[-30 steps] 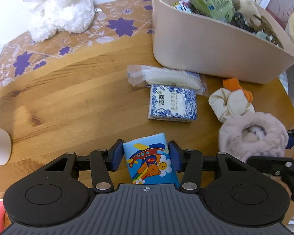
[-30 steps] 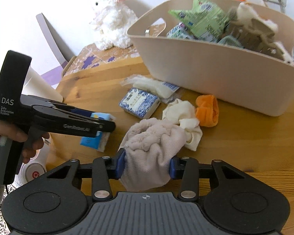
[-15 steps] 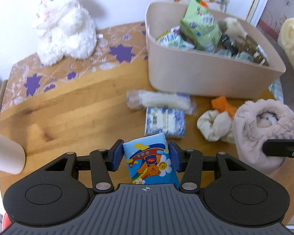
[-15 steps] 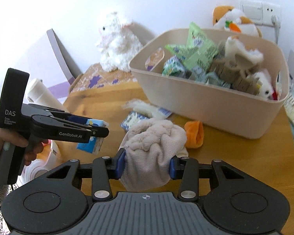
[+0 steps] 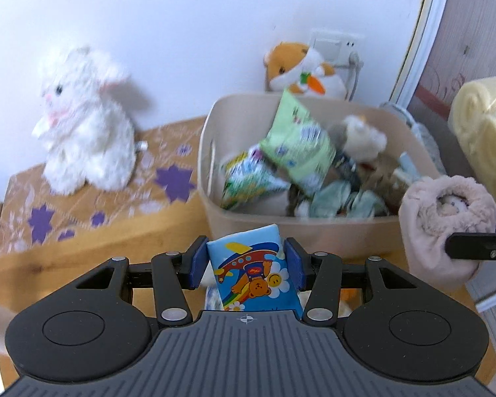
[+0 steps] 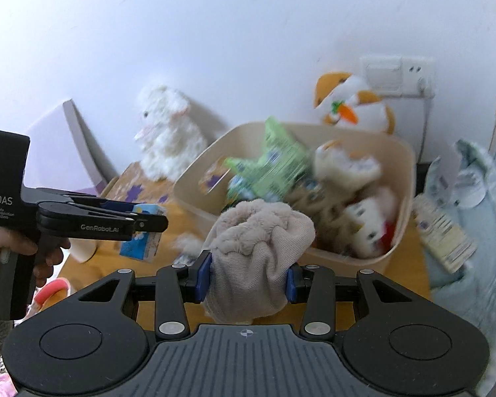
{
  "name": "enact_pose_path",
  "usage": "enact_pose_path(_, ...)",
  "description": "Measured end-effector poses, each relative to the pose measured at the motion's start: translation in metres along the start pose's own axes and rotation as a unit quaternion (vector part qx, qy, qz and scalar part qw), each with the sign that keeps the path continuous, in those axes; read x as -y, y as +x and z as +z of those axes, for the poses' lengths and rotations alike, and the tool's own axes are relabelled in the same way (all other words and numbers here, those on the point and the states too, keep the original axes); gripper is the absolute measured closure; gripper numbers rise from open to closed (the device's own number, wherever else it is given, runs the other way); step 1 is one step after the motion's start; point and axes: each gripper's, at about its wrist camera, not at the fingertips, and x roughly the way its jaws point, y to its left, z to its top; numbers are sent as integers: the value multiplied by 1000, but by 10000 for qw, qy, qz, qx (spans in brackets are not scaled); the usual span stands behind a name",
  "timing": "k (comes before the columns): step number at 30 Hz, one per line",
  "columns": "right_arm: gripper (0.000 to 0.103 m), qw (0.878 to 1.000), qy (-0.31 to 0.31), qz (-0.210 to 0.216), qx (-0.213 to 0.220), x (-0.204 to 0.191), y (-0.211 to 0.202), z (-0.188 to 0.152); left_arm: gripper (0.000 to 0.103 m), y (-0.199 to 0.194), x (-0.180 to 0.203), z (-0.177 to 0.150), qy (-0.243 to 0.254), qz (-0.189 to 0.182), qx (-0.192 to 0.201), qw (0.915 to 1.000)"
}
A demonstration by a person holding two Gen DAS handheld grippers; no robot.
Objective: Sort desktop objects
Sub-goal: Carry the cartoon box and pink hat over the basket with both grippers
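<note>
My left gripper (image 5: 246, 261) is shut on a blue tissue pack with a cartoon bear (image 5: 253, 268), held in the air in front of the beige bin (image 5: 281, 231). It also shows in the right wrist view (image 6: 142, 231). My right gripper (image 6: 246, 278) is shut on a rolled pale pink fuzzy sock (image 6: 258, 251), held in front of the bin (image 6: 403, 198). The sock shows at the right of the left wrist view (image 5: 443, 228). The bin holds green snack packs (image 5: 294, 145), plush toys and several other items.
A white plush rabbit (image 5: 82, 132) sits on a purple-flowered mat (image 5: 115, 198) left of the bin. An orange hamster plush (image 5: 301, 72) stands behind the bin by a wall socket (image 5: 334, 46). A pale blue cloth (image 6: 473, 231) lies right of the bin. The wooden table (image 5: 82, 258) runs underneath.
Both grippers have risen and tilted up with their loads, toward the bin. The items lying on the table have dropped out of view below the fingers.
</note>
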Motion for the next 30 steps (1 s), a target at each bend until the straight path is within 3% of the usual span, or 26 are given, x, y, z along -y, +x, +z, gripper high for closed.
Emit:
enact_pose_path(12,63,9989,-4,-271,375,57,-6,36,53,27,26,48,-36,64,271,9996)
enact_pose_path(30,63,9990,-318,-144,294,86,36,71,55,86,43,61,-241,375,-118,9989)
